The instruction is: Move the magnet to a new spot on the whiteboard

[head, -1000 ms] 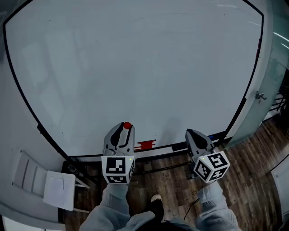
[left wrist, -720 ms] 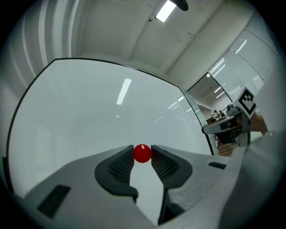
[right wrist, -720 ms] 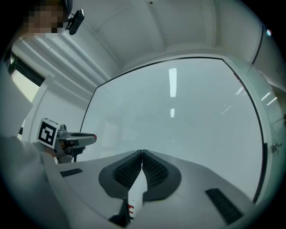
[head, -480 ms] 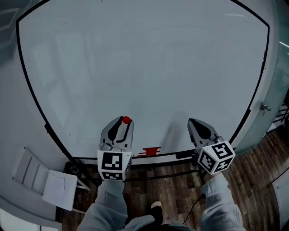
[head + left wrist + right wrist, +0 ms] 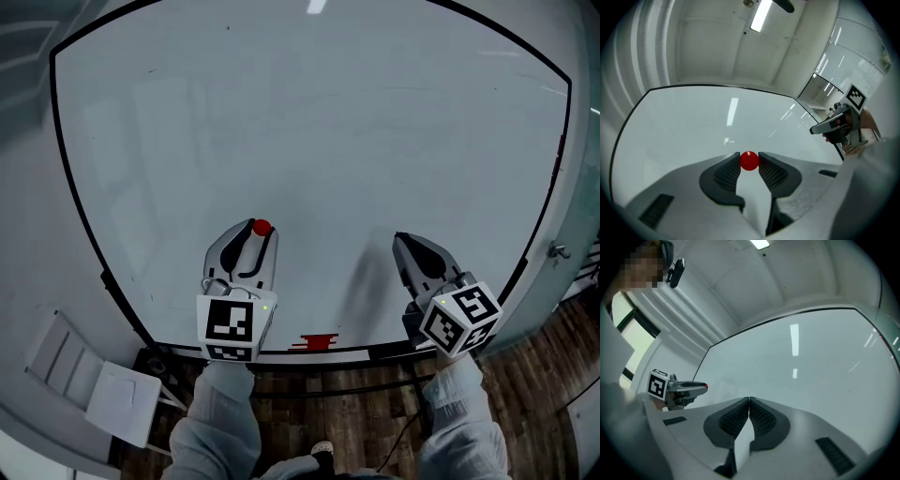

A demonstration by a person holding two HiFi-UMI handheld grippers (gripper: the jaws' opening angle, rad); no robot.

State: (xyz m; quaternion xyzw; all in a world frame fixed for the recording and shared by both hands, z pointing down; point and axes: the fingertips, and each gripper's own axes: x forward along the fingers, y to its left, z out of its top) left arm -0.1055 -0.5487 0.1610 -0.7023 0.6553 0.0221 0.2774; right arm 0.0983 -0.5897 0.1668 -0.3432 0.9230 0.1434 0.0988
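Magnet (image 5: pixel 749 161) edges behind left gripper (image 5: pixel 259 230)

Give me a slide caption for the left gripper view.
Left gripper, its fingers shut on the red magnet, facing the whiteboard.

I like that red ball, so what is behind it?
Behind the red magnet, held in the left gripper's jaws, is the whiteboard. The magnet hides the spot right behind it; whether they touch is unseen.

I'm looking at bare whiteboard (image 5: pixel 309 141) spreading across the whole upper frame, giving free passage. My right gripper (image 5: pixel 400 238) is blocking the lower right, and the black border (image 5: pixel 102 273) is hemming the edges.
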